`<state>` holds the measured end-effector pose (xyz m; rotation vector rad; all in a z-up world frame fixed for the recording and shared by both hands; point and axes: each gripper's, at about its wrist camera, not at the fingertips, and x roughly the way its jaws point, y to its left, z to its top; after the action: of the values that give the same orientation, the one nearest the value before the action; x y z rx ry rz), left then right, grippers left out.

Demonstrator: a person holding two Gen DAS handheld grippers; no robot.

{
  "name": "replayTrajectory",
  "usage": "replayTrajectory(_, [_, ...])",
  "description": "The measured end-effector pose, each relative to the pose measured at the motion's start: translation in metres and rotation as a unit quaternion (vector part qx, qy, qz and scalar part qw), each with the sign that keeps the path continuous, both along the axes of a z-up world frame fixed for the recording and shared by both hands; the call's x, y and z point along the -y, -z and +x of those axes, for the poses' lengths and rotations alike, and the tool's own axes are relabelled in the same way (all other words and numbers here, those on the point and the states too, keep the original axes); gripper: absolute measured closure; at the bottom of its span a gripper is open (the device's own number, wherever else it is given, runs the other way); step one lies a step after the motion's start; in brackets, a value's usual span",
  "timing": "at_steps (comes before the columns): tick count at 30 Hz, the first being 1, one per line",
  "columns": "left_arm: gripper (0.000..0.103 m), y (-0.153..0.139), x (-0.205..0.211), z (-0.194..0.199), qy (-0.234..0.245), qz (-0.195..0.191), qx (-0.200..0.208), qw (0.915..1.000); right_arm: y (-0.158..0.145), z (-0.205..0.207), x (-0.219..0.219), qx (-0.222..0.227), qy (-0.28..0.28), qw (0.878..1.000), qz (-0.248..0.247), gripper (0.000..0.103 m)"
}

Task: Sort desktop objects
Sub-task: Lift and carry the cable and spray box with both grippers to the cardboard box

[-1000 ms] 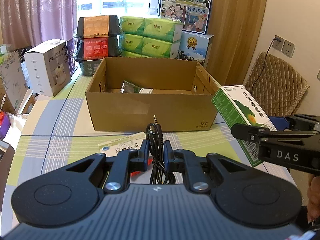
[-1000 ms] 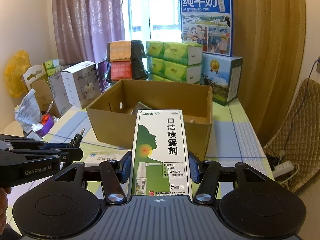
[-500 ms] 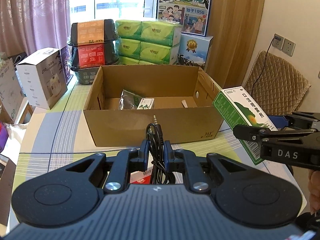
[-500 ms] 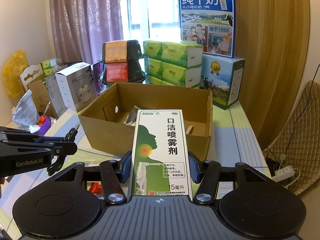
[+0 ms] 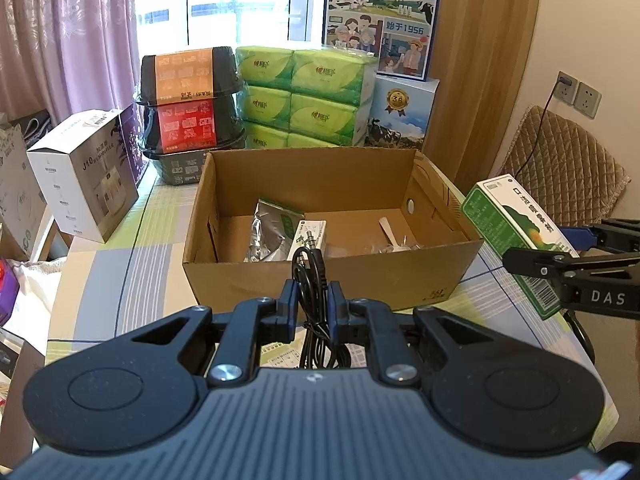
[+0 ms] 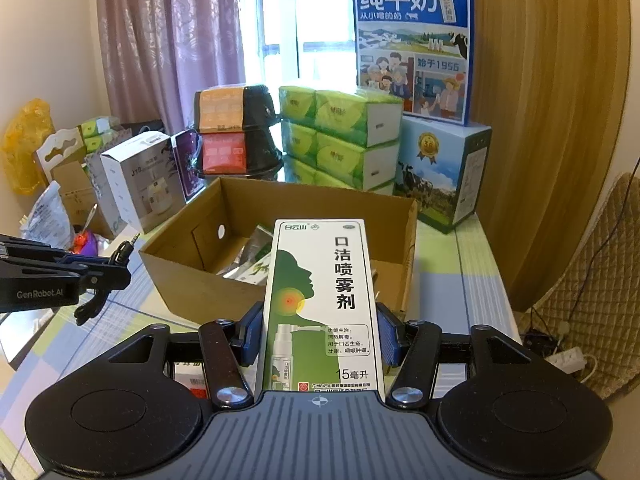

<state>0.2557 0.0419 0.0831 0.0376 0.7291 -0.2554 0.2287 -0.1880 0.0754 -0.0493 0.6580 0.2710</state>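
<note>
Two claws hover before the open cardboard box (image 5: 332, 276) at frame centre. The left claw (image 5: 313, 300) pinches a coiled black audio cable (image 5: 310, 264), its plug pointing up. The right claw (image 6: 320, 334) clamps a green-and-white spray carton (image 6: 320, 300), held upright. A foil pouch (image 5: 268, 236) lies inside the box on the striped tabletop (image 5: 120, 288).

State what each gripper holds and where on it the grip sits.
Left gripper: shut on the coiled black audio cable, pinched mid-bundle, plug sticking up. Right gripper: shut on the green-and-white spray box, clamped across its long sides near the lower end.
</note>
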Motion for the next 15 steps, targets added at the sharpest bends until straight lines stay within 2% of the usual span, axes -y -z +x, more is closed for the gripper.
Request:
replayTrajectory(4, [0.092,-0.001,0.002,0.011,0.010,0.016,-0.005,0.9998,-0.005,0.012,0.002,-0.009,-0.007,1.000,0.001,0.050])
replayTrajectory(15, [0.092,-0.008,0.012,0.053,0.033,0.024,-0.024,0.9989,-0.015,0.065,0.001,-0.051,-0.017,0.999,0.008,0.050])
